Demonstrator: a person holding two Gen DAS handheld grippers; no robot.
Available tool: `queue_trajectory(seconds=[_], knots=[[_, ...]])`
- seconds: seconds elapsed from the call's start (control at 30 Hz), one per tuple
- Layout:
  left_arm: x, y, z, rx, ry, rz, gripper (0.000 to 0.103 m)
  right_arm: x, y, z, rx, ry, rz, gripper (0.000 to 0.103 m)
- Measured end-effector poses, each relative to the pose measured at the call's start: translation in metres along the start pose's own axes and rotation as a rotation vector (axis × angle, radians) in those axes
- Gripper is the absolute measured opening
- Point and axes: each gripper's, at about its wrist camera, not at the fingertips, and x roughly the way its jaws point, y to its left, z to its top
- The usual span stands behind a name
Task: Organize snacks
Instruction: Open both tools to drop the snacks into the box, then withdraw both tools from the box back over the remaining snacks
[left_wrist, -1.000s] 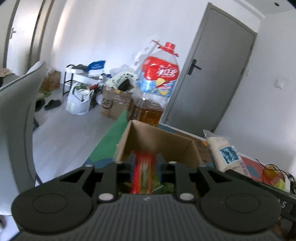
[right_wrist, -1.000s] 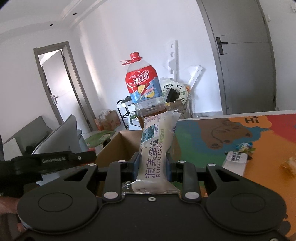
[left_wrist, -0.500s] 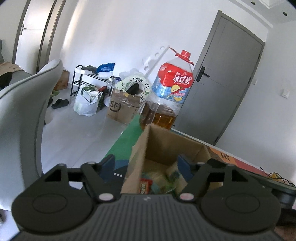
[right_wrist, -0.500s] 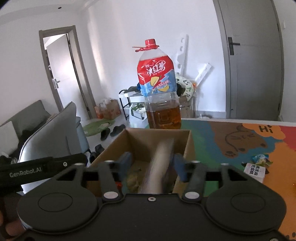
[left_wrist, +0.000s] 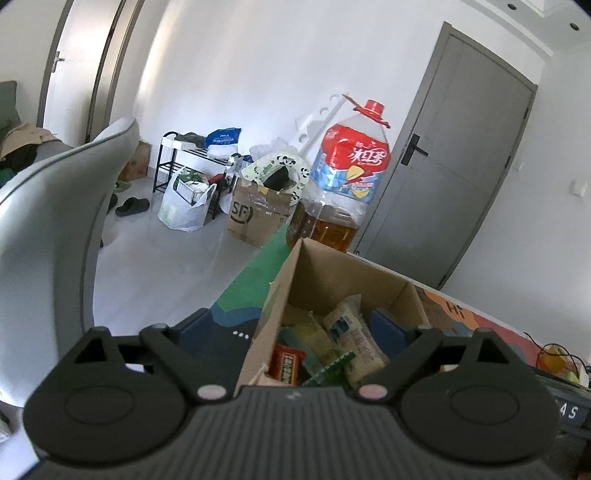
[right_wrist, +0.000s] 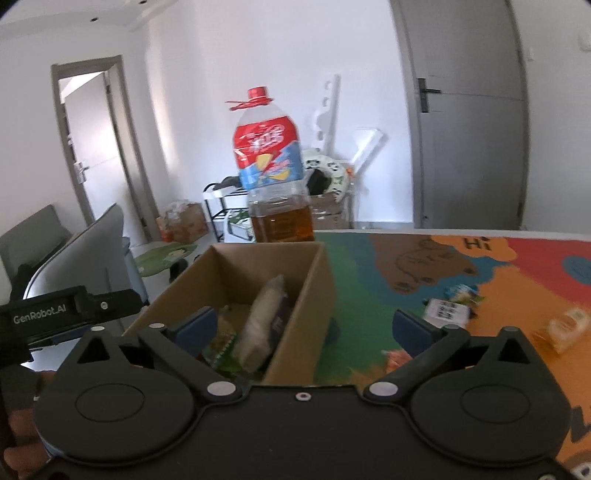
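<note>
An open cardboard box (left_wrist: 332, 280) stands on the colourful mat, with several snack packets inside. My left gripper (left_wrist: 290, 326) hovers over its near left wall, jaws opening and holding nothing. Below it lie a red packet (left_wrist: 286, 363) and a white cake packet (left_wrist: 351, 332). In the right wrist view my right gripper (right_wrist: 304, 328) straddles the near right corner of the box (right_wrist: 317, 288), jaws opening wide and holding nothing. The white cake packet (right_wrist: 262, 325) leans loose inside. Loose snacks on the mat include a white labelled packet (right_wrist: 447, 312) and a yellowish one (right_wrist: 561, 328).
A large oil bottle (right_wrist: 275, 177) with a red cap stands right behind the box. The mat (right_wrist: 369, 295) stretches to the right of the box. A grey chair (left_wrist: 55, 221) sits to the left, off the table. A hand (right_wrist: 18, 454) shows at the lower left.
Both grippers went from shut to open. The red-green packet left my left gripper and the white cake packet left my right; both now lie in the box.
</note>
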Motion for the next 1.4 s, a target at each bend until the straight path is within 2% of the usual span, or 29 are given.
queue_trajectory(seconds=[0.13,0.37,0.67,0.83,1.4], knots=[[-0.010,-0.007,-0.002,0.010,-0.005,-0.018,0.097,-0.013,-0.009,-0.003,0.019,0.000,-0.027,0.103],[-0.022,-0.019,-0.010,0.026,-0.009,-0.020,0.098,-0.032,-0.021,-0.011,0.026,-0.005,-0.055,0.103],[-0.036,-0.035,-0.016,0.026,-0.023,-0.052,0.098,-0.046,-0.031,-0.007,0.003,-0.004,-0.056,0.103],[-0.040,-0.046,-0.025,0.027,-0.014,-0.067,0.098,-0.060,-0.039,-0.006,-0.012,-0.044,-0.063,0.103],[-0.039,-0.105,-0.055,0.166,0.036,-0.175,0.098,-0.079,-0.083,-0.019,0.039,-0.065,-0.117,0.103]])
